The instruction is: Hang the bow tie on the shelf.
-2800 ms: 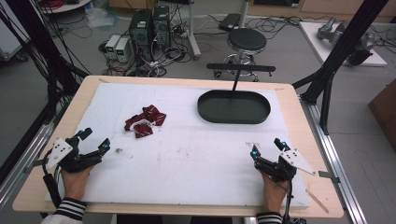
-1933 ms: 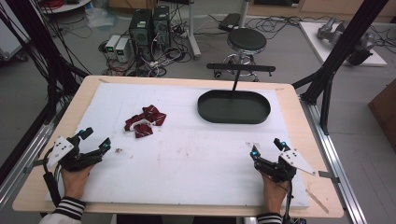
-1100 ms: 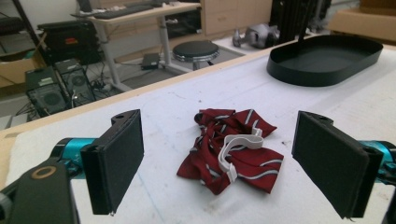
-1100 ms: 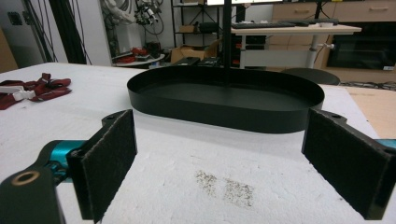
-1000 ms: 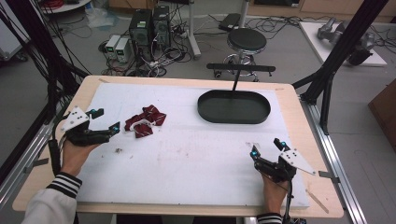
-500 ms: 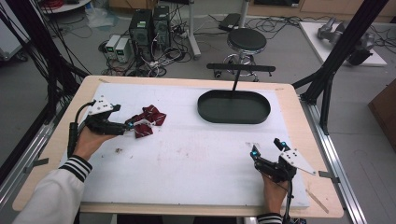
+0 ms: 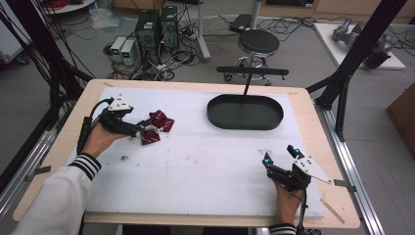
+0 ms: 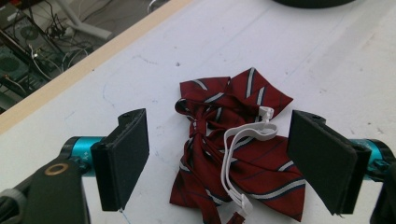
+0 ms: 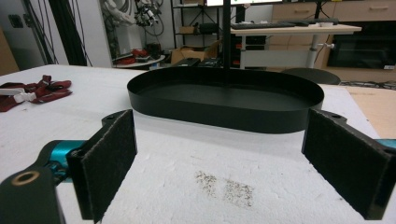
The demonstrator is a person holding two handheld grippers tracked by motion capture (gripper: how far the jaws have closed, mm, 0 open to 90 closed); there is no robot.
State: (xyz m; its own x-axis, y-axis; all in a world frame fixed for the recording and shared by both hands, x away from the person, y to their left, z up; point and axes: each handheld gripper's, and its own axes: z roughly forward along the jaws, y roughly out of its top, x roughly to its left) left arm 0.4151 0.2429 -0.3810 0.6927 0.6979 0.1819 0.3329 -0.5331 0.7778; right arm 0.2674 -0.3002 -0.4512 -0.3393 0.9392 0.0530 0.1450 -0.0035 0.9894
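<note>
High view: the bow tie [image 7: 155,126] lay well left of the tray [image 7: 244,111], with the left gripper [image 7: 139,130] at its left edge and the right gripper [image 7: 278,164] far off, jaws apart, holding nothing.

Left gripper view: its jaws stood wide, straddling the tie [image 8: 233,149], whose long axis ran away from the camera.

Right gripper view: spread jaws faced the tray [image 9: 224,106]; the tie [image 9: 32,91] lay left of it.
</note>
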